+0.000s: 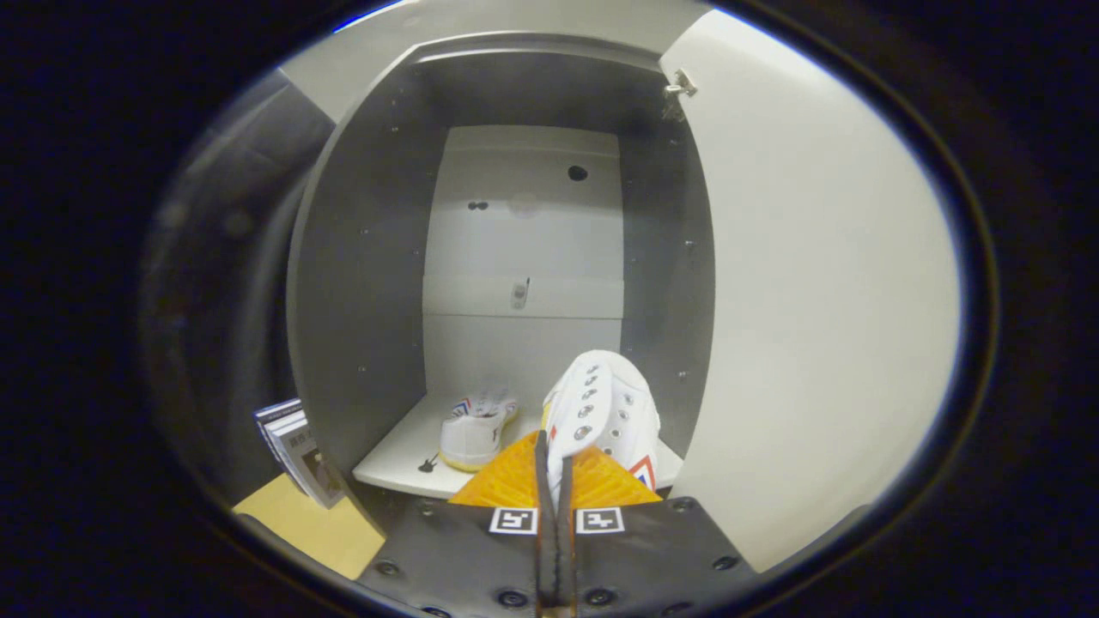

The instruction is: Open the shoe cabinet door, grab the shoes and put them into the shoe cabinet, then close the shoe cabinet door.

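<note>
Grey cabinet walls are framing a white shelf (403, 468), its door (816, 300) swinging wide at right. One white shoe (475, 427) is sitting on the shelf while the orange fingers (555, 468) are pinching a second shoe (605, 408) just before it. Booklets (296, 442) are leaning outside, left.

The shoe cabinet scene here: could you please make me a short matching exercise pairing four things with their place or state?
1. cabinet door
2. held shoe
3. other shoe
4. gripper

a. resting on the cabinet's bottom shelf
b. swung open
c. shut on a shoe's edge
d. pinched between the fingers, just ahead of them

Pairs: 1-b, 2-d, 3-a, 4-c
</note>
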Action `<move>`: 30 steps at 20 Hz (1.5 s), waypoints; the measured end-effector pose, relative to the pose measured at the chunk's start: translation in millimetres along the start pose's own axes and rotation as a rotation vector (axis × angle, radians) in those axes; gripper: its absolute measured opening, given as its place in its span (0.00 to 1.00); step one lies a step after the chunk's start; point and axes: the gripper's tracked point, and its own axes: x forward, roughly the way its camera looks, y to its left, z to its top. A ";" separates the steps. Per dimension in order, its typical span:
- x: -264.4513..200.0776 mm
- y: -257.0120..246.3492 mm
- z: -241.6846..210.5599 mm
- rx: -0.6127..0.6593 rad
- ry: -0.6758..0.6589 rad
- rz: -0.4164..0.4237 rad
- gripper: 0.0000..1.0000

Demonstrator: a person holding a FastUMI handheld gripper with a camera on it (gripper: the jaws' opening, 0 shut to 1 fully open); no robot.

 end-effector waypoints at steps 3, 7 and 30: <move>33.1 3.0 8.8 0.003 0.000 0.003 0.02; 76.9 4.0 8.5 0.005 0.026 0.010 0.02; 283.9 144.8 51.7 -0.210 0.246 0.079 0.03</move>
